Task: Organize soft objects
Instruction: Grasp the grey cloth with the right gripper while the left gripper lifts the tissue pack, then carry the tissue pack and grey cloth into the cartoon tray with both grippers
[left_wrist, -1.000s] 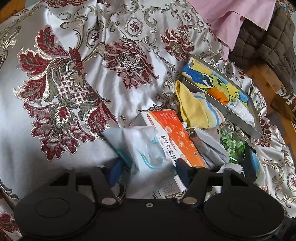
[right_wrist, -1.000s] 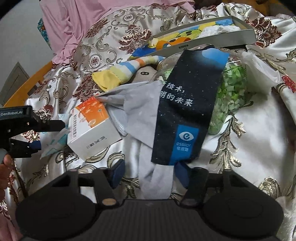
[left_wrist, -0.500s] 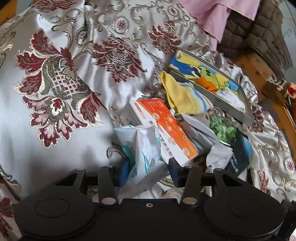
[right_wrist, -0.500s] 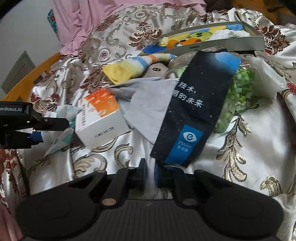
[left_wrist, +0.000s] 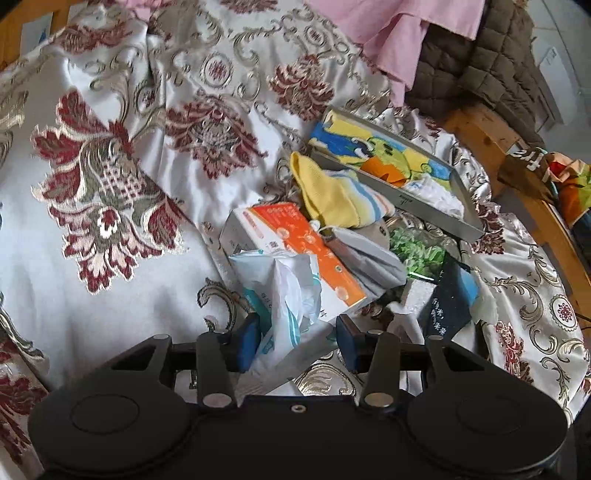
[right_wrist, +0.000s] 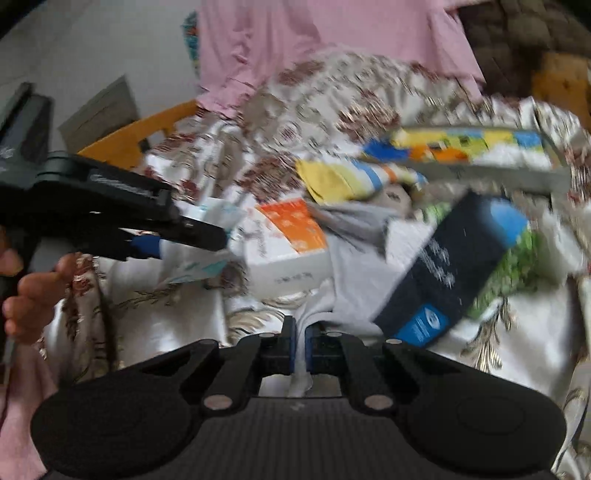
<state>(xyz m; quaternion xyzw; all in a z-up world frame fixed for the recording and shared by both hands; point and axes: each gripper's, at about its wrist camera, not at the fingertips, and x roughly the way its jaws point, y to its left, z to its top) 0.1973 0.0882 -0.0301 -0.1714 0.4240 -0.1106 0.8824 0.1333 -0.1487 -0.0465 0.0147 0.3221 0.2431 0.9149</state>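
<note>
The left gripper is open wide, with a crinkly white and teal plastic packet between its fingers, low in the middle of the frame. The right gripper is pinched tight on a grey cloth at the bottom middle. A dark blue cloth lies on it to the right. An orange and white box and a yellow striped sock sit on the flowery bed cover.
</note>
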